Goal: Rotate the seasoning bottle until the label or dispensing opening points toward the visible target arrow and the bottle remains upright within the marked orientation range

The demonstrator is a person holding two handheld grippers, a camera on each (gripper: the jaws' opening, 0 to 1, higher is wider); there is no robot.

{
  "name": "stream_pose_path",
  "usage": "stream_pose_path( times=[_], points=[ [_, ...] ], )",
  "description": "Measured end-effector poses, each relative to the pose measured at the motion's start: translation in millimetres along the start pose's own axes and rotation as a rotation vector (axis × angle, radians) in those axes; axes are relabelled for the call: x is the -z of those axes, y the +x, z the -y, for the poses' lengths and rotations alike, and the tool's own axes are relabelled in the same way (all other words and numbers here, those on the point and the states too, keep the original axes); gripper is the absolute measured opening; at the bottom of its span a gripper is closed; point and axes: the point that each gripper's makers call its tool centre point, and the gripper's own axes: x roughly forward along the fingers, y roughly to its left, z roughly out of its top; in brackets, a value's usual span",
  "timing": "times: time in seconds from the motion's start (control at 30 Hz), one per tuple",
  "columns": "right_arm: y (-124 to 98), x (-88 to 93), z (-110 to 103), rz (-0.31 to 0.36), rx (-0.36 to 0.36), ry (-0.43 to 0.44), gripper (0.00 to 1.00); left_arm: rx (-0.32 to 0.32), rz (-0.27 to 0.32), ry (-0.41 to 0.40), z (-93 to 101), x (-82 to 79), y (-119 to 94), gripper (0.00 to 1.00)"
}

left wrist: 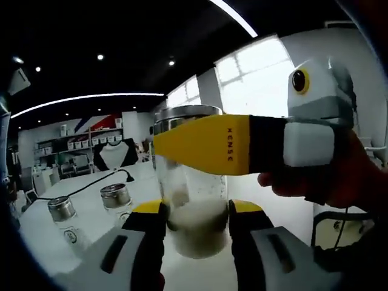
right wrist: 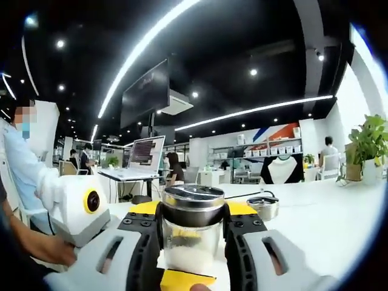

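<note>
The seasoning bottle (left wrist: 193, 200) stands upright between the yellow-tipped jaws of the left hand-held gripper (left wrist: 197, 212), a clear glass jar with a metal lid and pale grains filling its lower part. Those jaws close against its lower body from both sides, so the left hand-held gripper is gripping the bottle. In the right gripper view the same seasoning bottle (right wrist: 193, 233) sits between the black jaws of the right hand-held gripper (right wrist: 193, 227), which clamp just under the shiny lid; that one is gripping the bottle too. A yellow jaw tip of the other tool shows at the foot of the bottle there.

In the left gripper view the right hand-held gripper (left wrist: 200, 145) comes in from the right, its long yellow finger lying across the upper glass, with a person's hand (left wrist: 330, 176) behind it. Beyond the left jaw, two smaller jars (left wrist: 91, 209) with metal lids stand on the white table (left wrist: 91, 194), and a black cable (left wrist: 91, 187) runs past them.

In the right gripper view a round metal lid (right wrist: 262, 206) lies on the table (right wrist: 315, 218) just past the right jaw. A laptop (right wrist: 142, 154) stands farther back on the left, and a potted plant (right wrist: 368, 148) at the far right.
</note>
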Motion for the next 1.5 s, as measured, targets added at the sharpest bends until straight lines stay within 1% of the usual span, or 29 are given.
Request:
stream_pose_path(
  times=[0.1, 0.2, 0.27, 0.37, 0.4, 0.43, 0.47, 0.57, 0.63, 0.77, 0.9, 0.93, 0.97, 1.0, 1.1, 1.13, 1.23, 1.33, 1.4, 1.5],
  points=[
    [-0.5, 1.9, 3.2, -0.014, 0.021, 0.019, 0.39, -0.044, 0.005, 0.027, 0.2, -0.9, 1.4, 0.43],
    [-3.0, 2.5, 2.8, -0.033, 0.030, 0.013, 0.38, -0.042, -0.002, 0.040, 1.1, 0.5, 2.4, 0.43],
    [-5.3, -1.2, 2.3, -0.017, 0.029, 0.011, 0.38, -0.023, 0.022, 0.041, 3.0, -3.9, 1.7, 0.43],
    [-7.8, -7.8, 4.1, 0.010, 0.028, 0.028, 0.37, 0.030, 0.055, 0.017, 7.0, -11.5, 0.7, 0.43],
    [-8.1, -7.9, 4.5, 0.008, 0.027, 0.028, 0.37, 0.037, 0.054, 0.015, 7.3, -11.6, 0.6, 0.43],
    [-8.9, -8.2, 4.3, 0.010, 0.015, 0.036, 0.37, 0.072, 0.062, -0.001, 8.2, -12.3, -0.6, 0.43],
    [-9.0, -8.2, 4.1, 0.011, 0.013, 0.037, 0.37, 0.080, 0.066, -0.002, 8.4, -12.4, -0.7, 0.43],
    [-8.4, -5.5, 1.1, -0.001, -0.011, 0.035, 0.37, 0.137, 0.065, -0.020, 9.1, -9.7, -2.3, 0.43],
    [-8.0, -4.6, -1.1, -0.002, -0.028, 0.030, 0.37, 0.170, 0.068, -0.041, 9.2, -9.7, -4.2, 0.42],
    [-8.4, -5.0, -6.2, -0.001, -0.068, 0.033, 0.37, 0.205, 0.064, -0.030, 10.6, -10.3, -7.1, 0.43],
    [-11.4, -8.6, -11.7, 0.011, -0.126, 0.037, 0.37, 0.252, 0.074, -0.020, 13.5, -13.9, -12.8, 0.43],
    [-12.5, -10.7, -15.5, 0.016, -0.157, 0.029, 0.37, 0.262, 0.078, -0.020, 14.0, -14.9, -14.0, 0.43],
    [-13.0, -11.4, -17.0, 0.017, -0.167, 0.025, 0.37, 0.269, 0.080, -0.023, 14.5, -15.7, -15.0, 0.43],
    [-14.9, -14.3, -22.5, 0.027, -0.204, 0.002, 0.37, 0.286, 0.086, -0.035, 16.2, -17.3, -16.5, 0.43],
    [-17.8, -15.0, -30.1, 0.022, -0.259, -0.033, 0.37, 0.332, 0.091, -0.061, 21.4, -18.1, -18.9, 0.43],
    [-18.7, -15.3, -32.5, 0.022, -0.273, -0.038, 0.37, 0.360, 0.097, -0.076, 24.5, -17.9, -20.7, 0.43],
    [-21.4, -11.8, -38.9, 0.002, -0.318, -0.066, 0.37, 0.403, 0.088, -0.077, 29.2, -14.6, -23.3, 0.43],
    [-24.6, -10.4, -42.3, -0.002, -0.356, -0.061, 0.37, 0.456, 0.079, -0.098, 33.3, -12.9, -28.1, 0.43],
    [-25.6, -9.0, -41.9, 0.000, -0.370, -0.044, 0.37, 0.462, 0.073, -0.093, 34.3, -12.0, -29.5, 0.43],
    [-24.0, -7.5, -38.8, 0.002, -0.364, -0.022, 0.37, 0.438, 0.062, -0.071, 31.4, -10.3, -28.1, 0.43]
  ],
)
